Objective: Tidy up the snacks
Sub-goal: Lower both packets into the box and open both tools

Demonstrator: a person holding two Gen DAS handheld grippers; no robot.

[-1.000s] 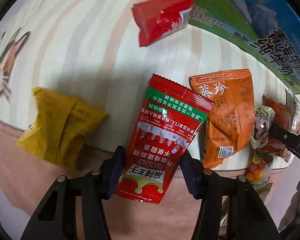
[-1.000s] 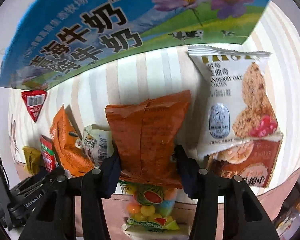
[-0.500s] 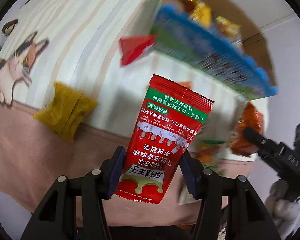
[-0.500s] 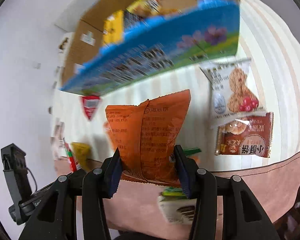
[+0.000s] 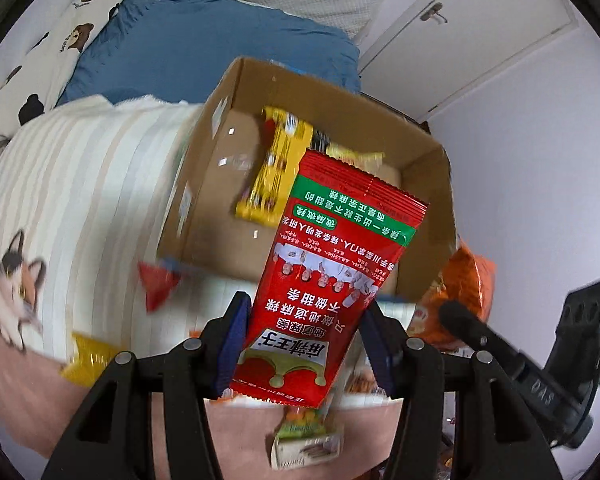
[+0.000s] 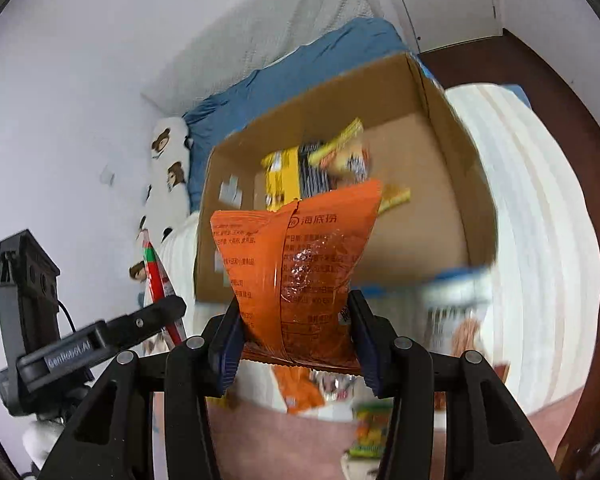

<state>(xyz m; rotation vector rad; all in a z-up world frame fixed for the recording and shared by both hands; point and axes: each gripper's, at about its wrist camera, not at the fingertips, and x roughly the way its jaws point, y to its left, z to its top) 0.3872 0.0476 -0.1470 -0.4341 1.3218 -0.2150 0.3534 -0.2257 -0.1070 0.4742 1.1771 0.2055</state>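
Note:
My left gripper is shut on a red and green snack packet and holds it up in front of the open cardboard box. My right gripper is shut on an orange snack bag and holds it up before the same box. The box holds yellow packets and other snacks. In the left wrist view the right gripper's orange bag shows at the right. In the right wrist view the left gripper's red packet shows at the left.
The box stands on a striped cloth with a cat print. A red packet, a yellow packet and a candy bag lie on it. A blue-sheeted bed and a white door are behind.
Both grippers have risen and tilted up with their packets, from low over the cloth to above the box edge. The box interior has come into view.

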